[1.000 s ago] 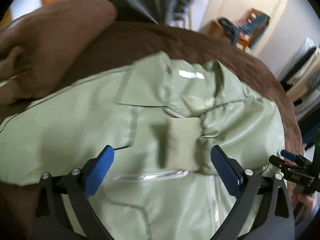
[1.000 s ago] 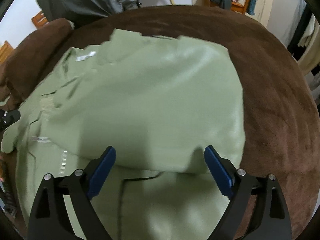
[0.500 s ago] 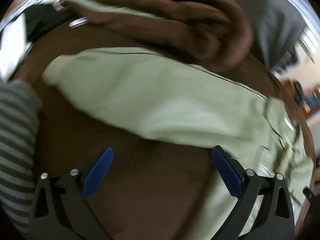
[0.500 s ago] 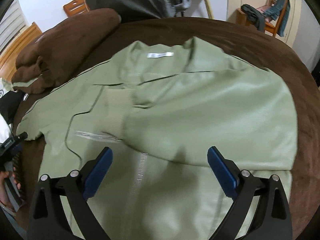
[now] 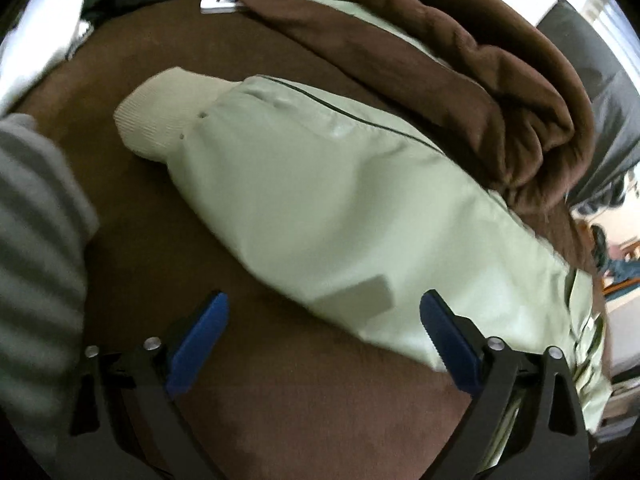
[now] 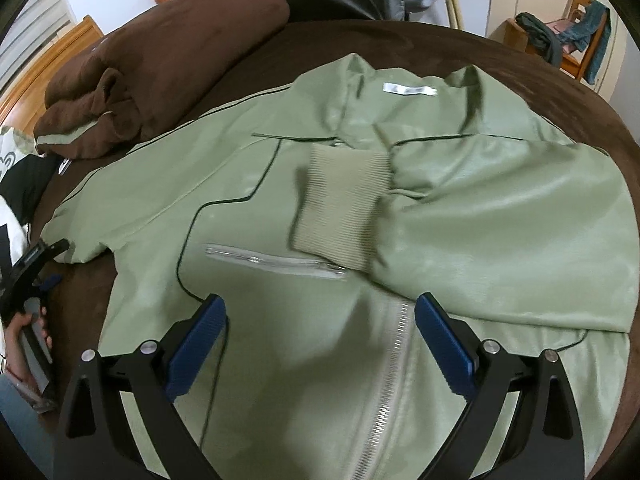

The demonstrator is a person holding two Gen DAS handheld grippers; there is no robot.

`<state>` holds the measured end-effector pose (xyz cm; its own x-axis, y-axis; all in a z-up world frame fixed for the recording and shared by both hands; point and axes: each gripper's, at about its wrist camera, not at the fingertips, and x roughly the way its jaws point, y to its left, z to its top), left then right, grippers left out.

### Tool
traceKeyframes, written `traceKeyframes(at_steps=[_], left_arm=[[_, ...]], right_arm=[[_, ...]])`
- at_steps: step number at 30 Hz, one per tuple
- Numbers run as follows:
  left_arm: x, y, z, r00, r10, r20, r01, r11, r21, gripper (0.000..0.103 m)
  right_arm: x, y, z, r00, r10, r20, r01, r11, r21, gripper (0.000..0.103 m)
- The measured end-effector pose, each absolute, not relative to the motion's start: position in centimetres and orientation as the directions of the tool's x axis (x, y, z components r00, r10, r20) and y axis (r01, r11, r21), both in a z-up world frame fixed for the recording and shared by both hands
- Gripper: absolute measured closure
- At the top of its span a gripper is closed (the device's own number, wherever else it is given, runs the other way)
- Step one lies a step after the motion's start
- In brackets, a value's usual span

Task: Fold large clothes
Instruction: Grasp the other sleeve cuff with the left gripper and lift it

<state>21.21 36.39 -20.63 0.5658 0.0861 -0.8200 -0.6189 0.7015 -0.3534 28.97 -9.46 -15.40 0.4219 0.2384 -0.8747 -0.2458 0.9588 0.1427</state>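
A light green jacket (image 6: 152, 208) lies front up on a brown bed cover (image 6: 500, 52). Its sleeve on the right (image 6: 500, 220) is folded across the chest, with the ribbed cuff (image 6: 340, 204) resting above the zip (image 6: 392, 360). My right gripper (image 6: 320, 304) hovers open over the zip and holds nothing. The other sleeve (image 5: 340, 208) stretches out flat, ending in its ribbed cuff (image 5: 160, 120). My left gripper (image 5: 324, 300) is open just above this sleeve's near edge, empty. In the right wrist view the left gripper (image 6: 52, 264) shows at the far left by the sleeve's end.
A bunched brown blanket (image 5: 440, 60) lies right behind the outstretched sleeve. A striped sleeve of the person (image 5: 36, 240) fills the left edge. Dark and white clothes (image 6: 20, 184) lie off the bed's left. A wooden chair with clothes (image 6: 576, 36) stands far right.
My left gripper swung left from the folded cuff on the chest to the outstretched sleeve and rolled. My right gripper shifted left from the folded sleeve to over the zip.
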Motion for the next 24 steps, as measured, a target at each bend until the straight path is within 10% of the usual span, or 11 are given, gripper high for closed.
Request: traceKeyframes(at_steps=[9,17,24], left_arm=[[24.4,38.4,-20.9,0.574,0.107,-0.812,-0.637,0.681,-0.36,0.009],[25.5,39.1,-20.3,0.562,0.119,-0.818,-0.64,0.69,-0.339,0.08],[26.5,38.3,-16.8,0.622,0.134,-0.771,-0.542,0.784,-0.301,0.091]], right_arm=[[29.6,-6.5,-16.3,0.39,0.275,-0.879,-0.267,0.947,0.178,0.009],[30.0,-2.3,-16.6,0.364,0.326,-0.872,-0.319,0.924,0.212,0.009],[30.7,2.5,-16.9,0.353,0.383,-0.854,-0.374,0.894,0.246,0.009]])
